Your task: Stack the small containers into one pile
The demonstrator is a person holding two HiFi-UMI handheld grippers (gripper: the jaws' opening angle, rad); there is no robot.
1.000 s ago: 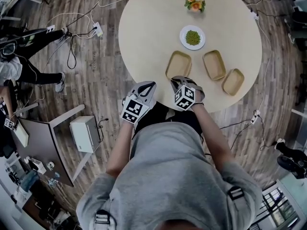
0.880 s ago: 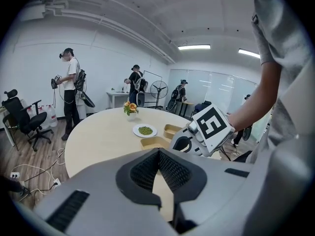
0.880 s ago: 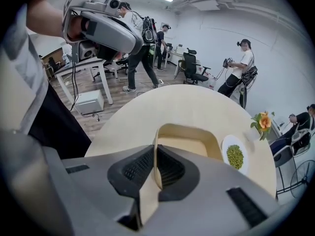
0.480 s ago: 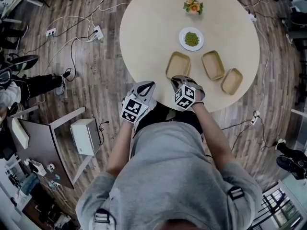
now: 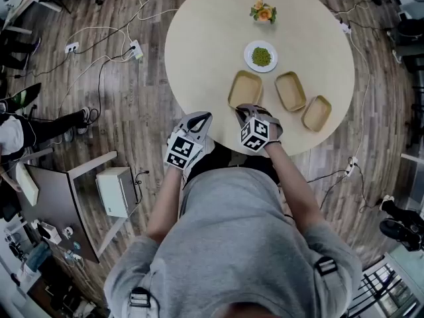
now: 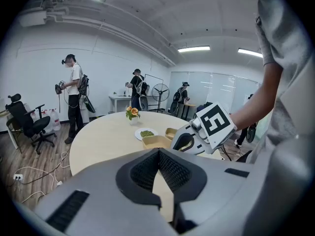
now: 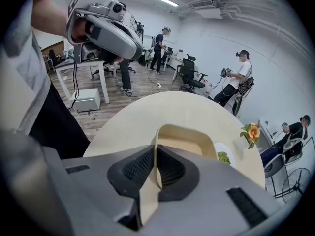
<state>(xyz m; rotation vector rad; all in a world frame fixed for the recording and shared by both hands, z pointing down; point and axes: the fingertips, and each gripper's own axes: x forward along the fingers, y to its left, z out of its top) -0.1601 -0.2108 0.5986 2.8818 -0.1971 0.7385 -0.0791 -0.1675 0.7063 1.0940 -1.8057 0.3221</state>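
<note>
- the nearest small container (image 7: 184, 141), a tan oblong tray, sat open side up on the near part of the round table (image 5: 212, 25). its near short wall was pinched between the pads of the right gripper (image 7: 155, 156), whose jaws had narrowed onto that thin wall.
- its long axis ran away from the person toward the plate of green food (image 5: 261, 55), and the gripped end pointed back at the person.
- a second container (image 5: 290, 91) lay just to its right. a third container (image 5: 317, 113) lay further right, near the table edge. each was angled a little differently, and none of the three touched.
- the step in hand seemed to be carrying the held tray to a neighbour and nesting it. held by one end, it would likely droop, so it needed keeping level. its long axis should be turned to match the tray below before it was lowered.
- the left gripper (image 6: 158, 154) hovered off the table's near edge, jaw tips together on nothing.
- a small vase of flowers (image 5: 263, 10) stood at the far side.
</note>
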